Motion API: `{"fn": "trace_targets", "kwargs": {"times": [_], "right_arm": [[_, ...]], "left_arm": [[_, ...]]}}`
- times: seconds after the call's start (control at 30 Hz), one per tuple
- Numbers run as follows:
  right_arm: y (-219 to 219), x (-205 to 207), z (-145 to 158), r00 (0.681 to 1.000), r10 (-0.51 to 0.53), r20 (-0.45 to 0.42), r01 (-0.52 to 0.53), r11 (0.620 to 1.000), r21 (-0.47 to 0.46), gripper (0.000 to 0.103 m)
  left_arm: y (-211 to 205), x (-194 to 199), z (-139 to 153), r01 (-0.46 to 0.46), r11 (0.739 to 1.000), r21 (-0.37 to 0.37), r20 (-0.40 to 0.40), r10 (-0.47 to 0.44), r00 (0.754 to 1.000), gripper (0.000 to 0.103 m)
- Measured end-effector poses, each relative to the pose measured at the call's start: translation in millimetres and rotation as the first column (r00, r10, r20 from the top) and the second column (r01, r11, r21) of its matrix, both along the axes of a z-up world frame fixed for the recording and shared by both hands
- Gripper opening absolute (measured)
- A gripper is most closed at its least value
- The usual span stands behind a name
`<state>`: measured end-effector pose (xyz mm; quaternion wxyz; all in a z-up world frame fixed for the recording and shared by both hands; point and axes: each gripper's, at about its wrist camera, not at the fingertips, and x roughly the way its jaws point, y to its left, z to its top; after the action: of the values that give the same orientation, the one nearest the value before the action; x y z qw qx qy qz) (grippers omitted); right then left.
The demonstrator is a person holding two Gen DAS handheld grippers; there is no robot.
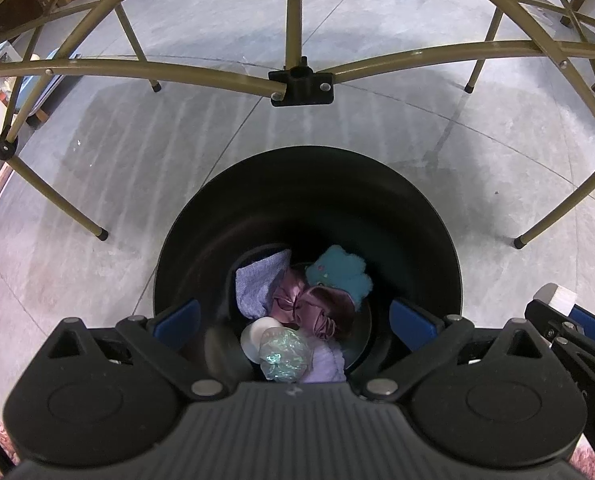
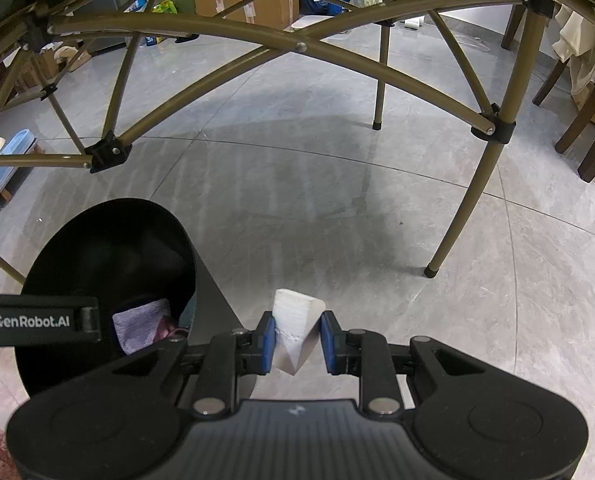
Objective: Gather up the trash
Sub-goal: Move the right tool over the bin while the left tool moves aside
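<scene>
Black ribbed housing fills the bottom of both wrist views. Above it, the left gripper (image 1: 293, 320) hangs over the mouth of the round black plastic trash bin (image 1: 437, 240), its blue pads spread wide to either side with nothing between them. Down inside the bin lie a lavender knitted cloth (image 1: 255, 284), a crumpled mauve satin fabric (image 1: 317, 308), a fluffy turquoise piece (image 1: 341, 270), a small white round object (image 1: 257, 334) and a crinkled iridescent plastic wrapper (image 1: 283, 354), all heaped together at the bottom.

Beside the bin, over the grey tiled floor (image 2: 377, 208), the right gripper (image 2: 297, 342) pinches a folded white paper tissue (image 2: 295, 320) between its blue pads, the tissue standing up past the fingertips. It sits just right of the bin's rim, outside the opening. In the left wrist view this gripper and its tissue show at the right edge.

Olive metal folding table legs (image 2: 461, 200) arch over the floor beyond both grippers.
</scene>
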<state>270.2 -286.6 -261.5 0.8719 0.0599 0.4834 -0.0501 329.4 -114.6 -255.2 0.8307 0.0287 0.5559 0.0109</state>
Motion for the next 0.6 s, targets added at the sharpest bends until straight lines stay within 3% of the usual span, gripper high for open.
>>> {"fn": "trace_targets", "kwargs": {"times": [0.6], "right_arm": [[21,-5,19,0.997,0.064,0.032,-0.065,0.997,0.036,0.023]], "left_arm": [[30,-14,20,0.009,1.0,-0.008,0.037,-0.008,0.999,0.103]]}}
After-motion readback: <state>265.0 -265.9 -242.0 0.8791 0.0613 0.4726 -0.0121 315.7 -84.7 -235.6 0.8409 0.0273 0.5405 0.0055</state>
